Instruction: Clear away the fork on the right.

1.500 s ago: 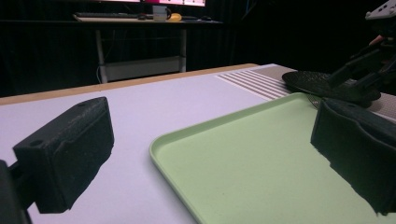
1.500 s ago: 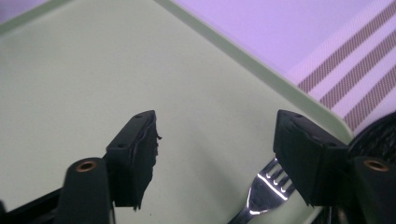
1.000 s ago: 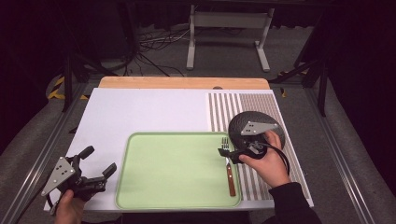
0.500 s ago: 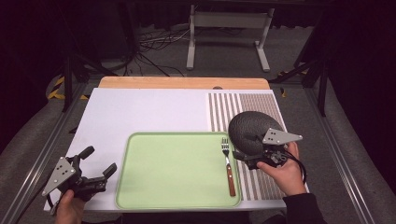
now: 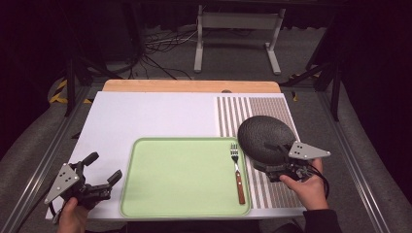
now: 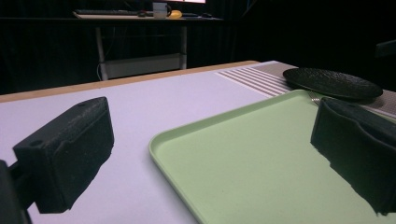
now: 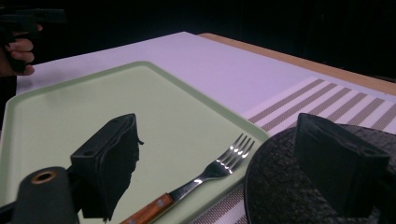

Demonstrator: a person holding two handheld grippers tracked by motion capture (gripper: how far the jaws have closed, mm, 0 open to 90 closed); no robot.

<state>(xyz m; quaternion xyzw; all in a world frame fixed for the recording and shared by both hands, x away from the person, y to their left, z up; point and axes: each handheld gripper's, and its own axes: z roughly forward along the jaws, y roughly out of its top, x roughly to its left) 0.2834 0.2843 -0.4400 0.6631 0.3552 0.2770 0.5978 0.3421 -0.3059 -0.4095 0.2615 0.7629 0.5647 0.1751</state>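
We hold the right gripper [image 5: 276, 162] low over the near edge of the black plate [image 5: 265, 137], our right hand [image 5: 306, 187] behind it at the table's near right corner, the grey three-cornered plate on top tilted towards the right; in the right gripper view its jaws stand wide apart, one above the green tray [image 7: 60, 116] and the other over the plate [image 7: 280, 186], and whether that jaw touches the plate we cannot tell; nothing is gripped between them. Against the picture of a second ago, this hand has drawn back towards us and to the right, off the fork's end of the tray, and the plate's top now lies uncovered; half a second ago it was already nearly here.

The left gripper [image 5: 103, 173] sits at the near left corner, our left hand [image 5: 73, 216] under it at the table's edge, jaws spread and empty, pointing towards the tray's left rim [image 5: 127, 184]; it lies as it did a second ago; in the left gripper view one jaw hangs over the white table [image 6: 140, 102] and the other over the tray [image 6: 261, 154].

The fork [image 5: 237, 172], wooden-handled, lies on the tray's right side, tines away from us, just beside the plate, which rests on the striped mat [image 5: 233, 114].
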